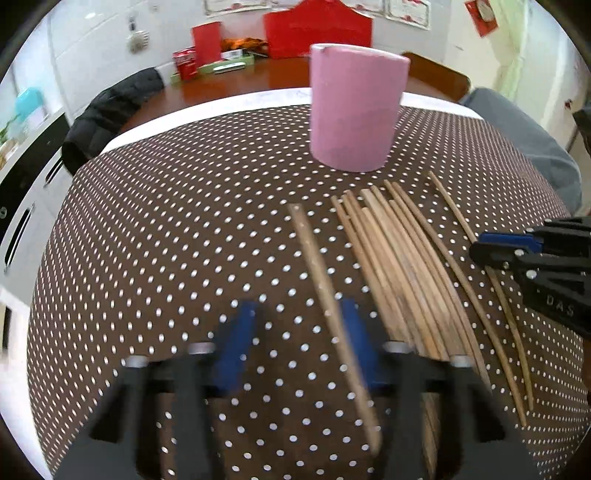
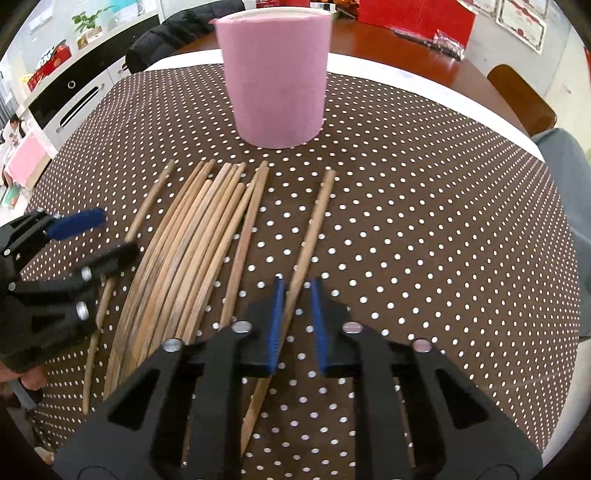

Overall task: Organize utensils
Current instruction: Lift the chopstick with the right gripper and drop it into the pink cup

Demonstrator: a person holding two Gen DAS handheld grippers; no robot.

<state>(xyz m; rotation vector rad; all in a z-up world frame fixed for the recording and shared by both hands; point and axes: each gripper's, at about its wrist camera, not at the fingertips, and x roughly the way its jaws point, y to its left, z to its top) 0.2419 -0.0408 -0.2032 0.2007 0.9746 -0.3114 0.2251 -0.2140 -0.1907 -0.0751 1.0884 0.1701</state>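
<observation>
A tall pink cup (image 1: 354, 110) (image 2: 275, 74) stands on the brown dotted tablecloth (image 1: 184, 240) (image 2: 424, 221). In front of it lie several wooden chopsticks in a loose bundle (image 1: 399, 266) (image 2: 192, 251). One chopstick (image 1: 314, 258) (image 2: 151, 199) lies apart on the bundle's left and runs between the jaws of my left gripper (image 1: 297, 343) (image 2: 116, 234), close to the right pad, with a clear gap to the other. Another single chopstick (image 2: 314, 229) (image 1: 450, 206) lies on the bundle's right, between the narrow jaws of my right gripper (image 2: 297, 325) (image 1: 476, 246), beside the left pad with a slit to the right one.
A black jacket (image 1: 110, 107) hangs over a chair at the far left table edge. Red boxes (image 1: 317, 33) stand on the wooden table behind the cloth. A grey cloth (image 1: 524, 136) and a wooden chair (image 2: 524, 99) are at the right edge.
</observation>
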